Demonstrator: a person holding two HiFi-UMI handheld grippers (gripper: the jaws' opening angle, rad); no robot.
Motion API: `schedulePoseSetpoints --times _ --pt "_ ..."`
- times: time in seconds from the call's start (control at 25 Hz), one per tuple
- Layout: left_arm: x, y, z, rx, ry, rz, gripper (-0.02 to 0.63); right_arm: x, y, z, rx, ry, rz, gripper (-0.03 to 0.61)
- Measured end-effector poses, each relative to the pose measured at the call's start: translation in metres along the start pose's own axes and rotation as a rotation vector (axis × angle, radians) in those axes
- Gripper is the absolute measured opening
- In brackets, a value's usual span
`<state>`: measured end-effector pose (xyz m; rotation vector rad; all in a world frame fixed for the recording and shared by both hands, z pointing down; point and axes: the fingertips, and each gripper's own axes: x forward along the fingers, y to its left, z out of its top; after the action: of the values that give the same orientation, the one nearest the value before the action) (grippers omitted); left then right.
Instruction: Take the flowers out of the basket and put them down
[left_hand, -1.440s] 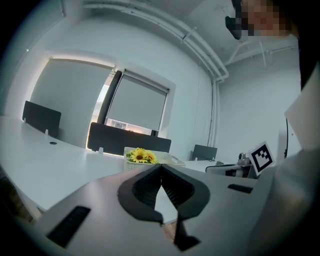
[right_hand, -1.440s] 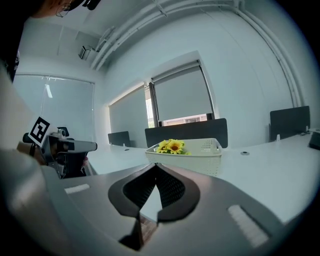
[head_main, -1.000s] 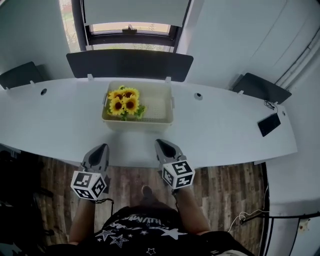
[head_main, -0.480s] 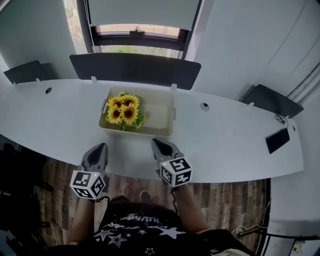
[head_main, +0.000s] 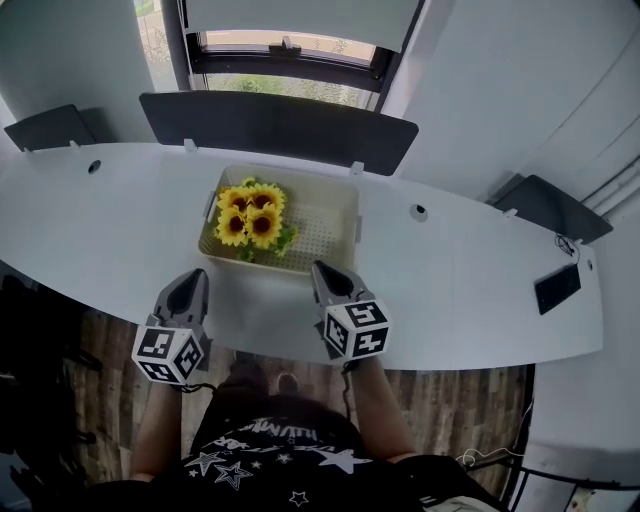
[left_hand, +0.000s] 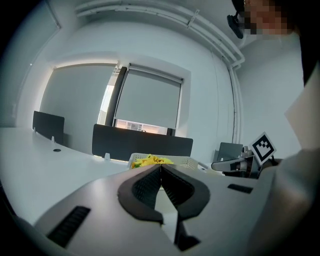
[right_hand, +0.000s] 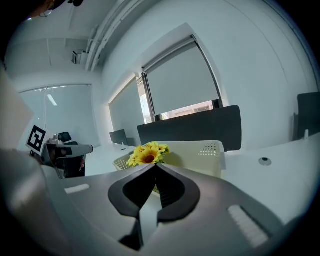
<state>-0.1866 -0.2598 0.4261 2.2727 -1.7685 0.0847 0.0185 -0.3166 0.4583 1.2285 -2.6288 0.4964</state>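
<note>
Two clenched, empty hand-held grippers, left (head_main: 195, 276) and right (head_main: 321, 269), hover near the basket (head_main: 353, 226) of flowers (head_main: 250, 210).

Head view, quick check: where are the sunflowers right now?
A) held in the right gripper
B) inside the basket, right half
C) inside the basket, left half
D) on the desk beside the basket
C: the sunflowers lie inside the basket, bunched toward its left side, and the right half shows only bare perforated floor.

White desk (head_main: 480, 290), window (head_main: 250, 40), wooden floor (head_main: 450, 400)
</note>
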Motion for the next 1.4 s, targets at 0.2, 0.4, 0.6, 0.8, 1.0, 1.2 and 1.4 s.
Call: schedulePoseSetpoints --times 0.2,0.4,0.6,0.8,1.0,1.2,1.4 --pt "0.026 0.027 0.009 0.019 0.027 -0.014 0.009 0.02 -0.012 0.023 -0.044 0.02 -0.042 0.003" --pt "0.053 0.049 0.011 0.025 0.078 -0.058 0.011 0.052 -0.033 0.043 -0.13 0.075 -0.078 0.005" --pt "0.075 0.072 0.011 0.036 0.11 -0.043 0.012 0.09 -0.047 0.047 -0.169 0.147 -0.08 0.005" --pt "0.089 0.081 0.0 0.025 0.161 -0.072 0.018 0.125 -0.048 0.035 -0.25 0.275 -0.023 0.005" --pt "0.098 0.083 -0.014 0.015 0.212 -0.106 0.087 0.147 -0.056 0.026 -0.256 0.328 -0.015 0.005" --pt "0.105 0.087 -0.032 0.003 0.274 -0.108 0.101 0.167 -0.057 0.008 -0.283 0.411 0.056 0.003" --pt "0.11 0.086 -0.042 -0.006 0.31 -0.125 0.101 0.186 -0.06 -0.02 -0.294 0.515 0.141 0.002"
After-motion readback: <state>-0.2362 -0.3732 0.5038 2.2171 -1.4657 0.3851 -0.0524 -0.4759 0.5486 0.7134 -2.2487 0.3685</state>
